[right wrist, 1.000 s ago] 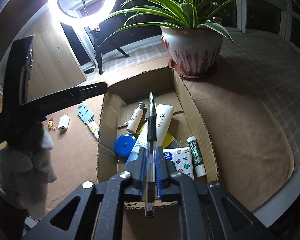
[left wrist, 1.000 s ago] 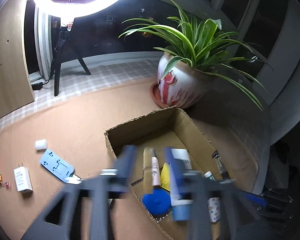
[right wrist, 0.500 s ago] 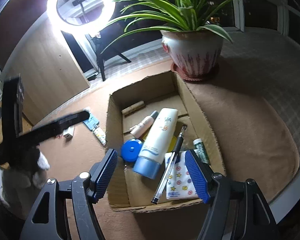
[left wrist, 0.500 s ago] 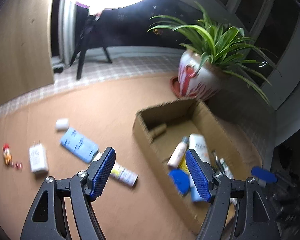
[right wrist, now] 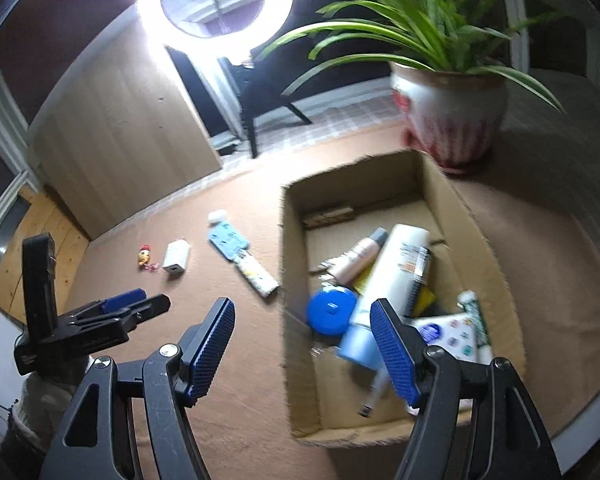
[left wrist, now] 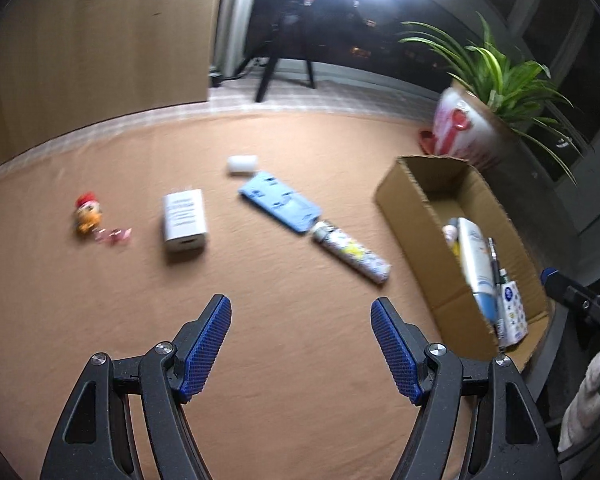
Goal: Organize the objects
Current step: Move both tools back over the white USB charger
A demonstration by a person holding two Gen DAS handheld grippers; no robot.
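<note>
Left gripper low in the centre of the left wrist view, jaws spread wide, nothing between the blue pads; bare tan mat beneath. Right gripper at lower centre of the right wrist view, equally wide apart and holding nothing; its right pad over the near edge of the cardboard box.

In the left wrist view, loose things scattered across the middle of the frame: small toy figure at mid left with a pink bit beside it; white charger just right of that; white cap-like cylinder further up, near the top corner of the blue flat holder; patterned tube touching the holder's lower end and slanting toward the box at right.

In the right wrist view, box filling the centre right; inside: large white tube with pale blue cap lying lengthwise; blue round lid at its left; small beige bottle above; pen blurred at the near end; white patterned packet and a slim green-lettered stick at lower right, partly hidden by the pad.

Potted spider plant at upper right behind the box; ring light at top centre.
</note>
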